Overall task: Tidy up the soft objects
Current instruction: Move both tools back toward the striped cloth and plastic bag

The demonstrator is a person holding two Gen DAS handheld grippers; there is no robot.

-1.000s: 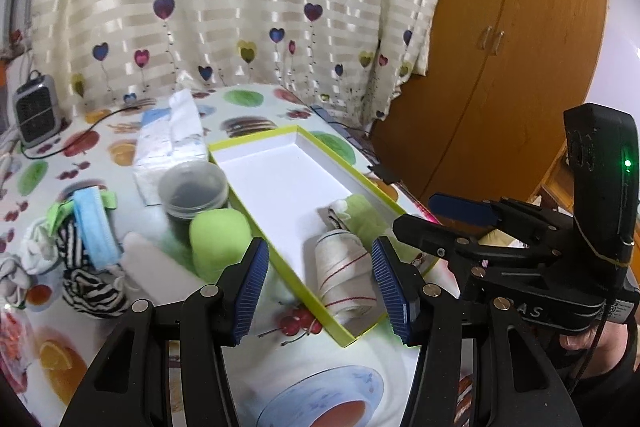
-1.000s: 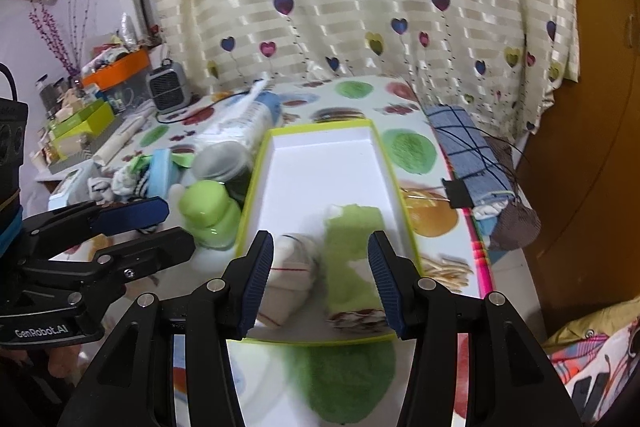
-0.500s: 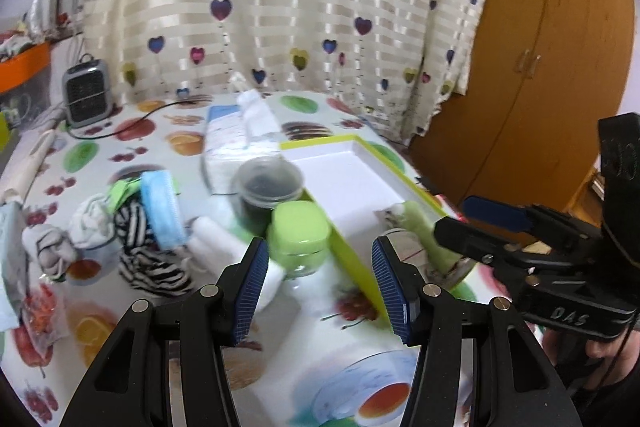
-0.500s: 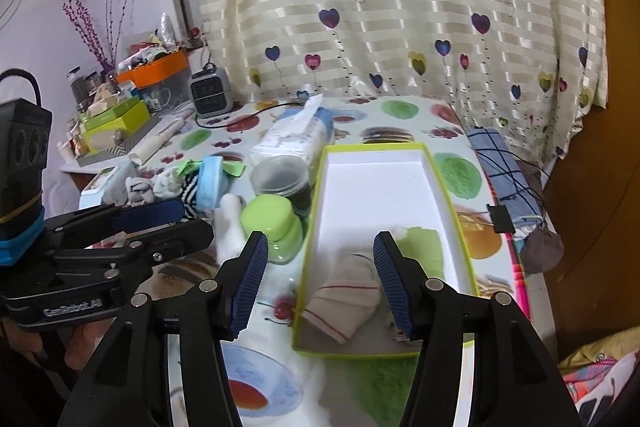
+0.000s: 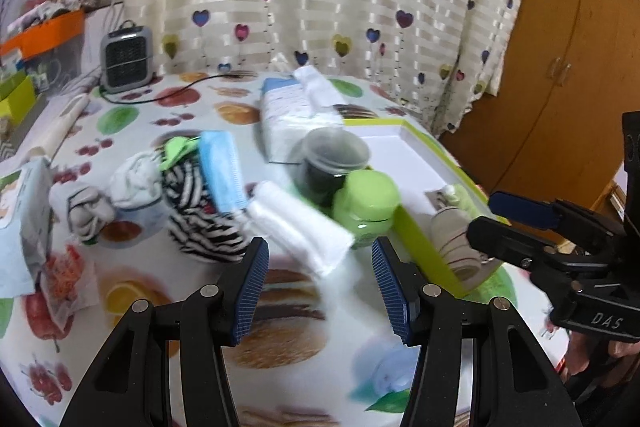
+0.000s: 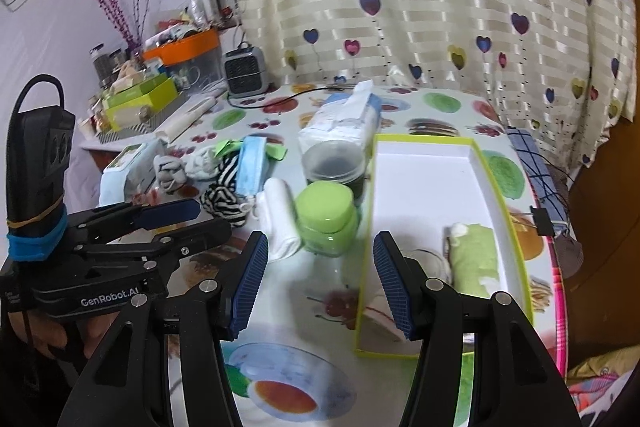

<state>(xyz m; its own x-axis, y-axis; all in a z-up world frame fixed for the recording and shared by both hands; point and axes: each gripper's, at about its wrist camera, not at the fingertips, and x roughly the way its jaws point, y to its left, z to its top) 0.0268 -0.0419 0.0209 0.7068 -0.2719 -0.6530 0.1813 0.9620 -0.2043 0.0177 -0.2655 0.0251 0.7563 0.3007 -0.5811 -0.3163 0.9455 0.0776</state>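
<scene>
Two grippers up, both empty. Through your left wrist camera, your left gripper [image 5: 319, 277] hangs over the fruit-print tablecloth [image 5: 132, 119] with its blue pads spread wide and nothing between them. Just past the fingertips lies a white rolled cloth [image 5: 298, 227], angled toward the gap. To its left sits the pile: a black-and-white striped sock [image 5: 200, 215] with a blue face mask [image 5: 222, 169] draped over it, and a grey and white sock bundle [image 5: 116, 191] further left. A green-lidded jar [image 5: 366, 205] stands just beside the roll, touching the wall of the lime-edged white box [image 5: 416, 231], with a dark tub [image 5: 334, 163] behind it. Inside the box's near end you can see a striped rolled sock [image 5: 454, 243]. Your right gripper [image 5: 520, 223] reaches in from the right edge over that corner.

Through the right wrist camera, your right gripper [image 6: 318, 279] is also spread apart and holding nothing, straddling the box's [image 6: 424, 179] left wall. A green rolled cloth [image 6: 474, 257] lies inside the box near its right wall. The striped roll beside it is mostly hidden behind your right finger. Your left gripper [image 6: 192, 217] shows at left, near the white roll [image 6: 278, 219].
</scene>
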